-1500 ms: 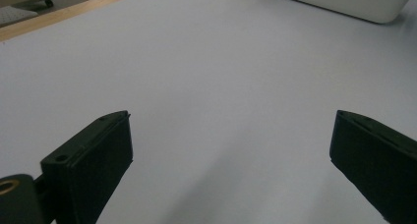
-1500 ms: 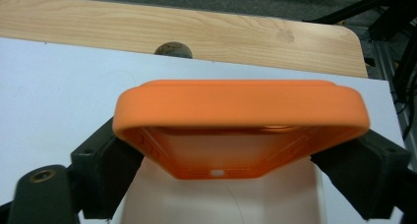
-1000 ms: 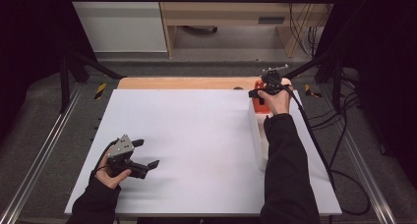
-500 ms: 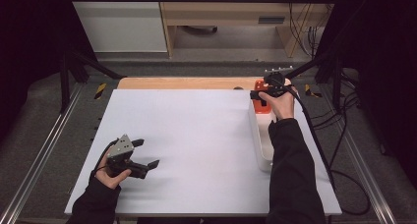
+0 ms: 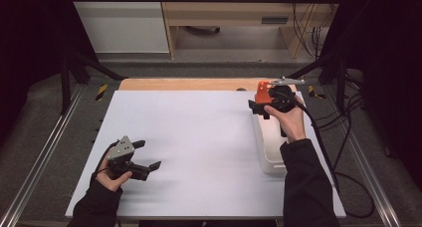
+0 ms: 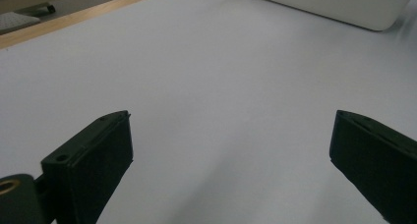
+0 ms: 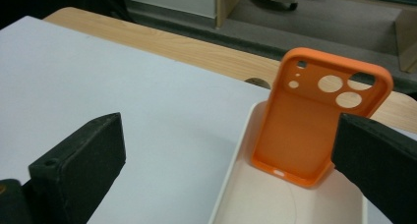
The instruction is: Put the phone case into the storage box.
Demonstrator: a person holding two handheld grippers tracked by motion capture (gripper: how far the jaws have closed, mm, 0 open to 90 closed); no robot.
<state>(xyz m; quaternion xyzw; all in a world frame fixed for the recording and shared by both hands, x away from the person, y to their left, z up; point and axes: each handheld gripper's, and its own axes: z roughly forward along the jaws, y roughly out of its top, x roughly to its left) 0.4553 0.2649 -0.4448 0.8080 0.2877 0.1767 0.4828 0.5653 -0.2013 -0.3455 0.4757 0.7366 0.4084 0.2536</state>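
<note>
Right finger partly hides phone case.

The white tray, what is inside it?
An orange phone case stands on end at the far end of the tray, its open side facing the right gripper. The tray floor in front of it looks bare. In the high view, the hand covers part of the tray.

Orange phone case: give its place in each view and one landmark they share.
High view: orange phone case at the table's far right, partly behind the right gripper.
Left gripper view: no case; the white tray lies top right.
Right gripper view: case stands in the tray's far end, right of centre.
Shared landmark: the white tray.
</note>
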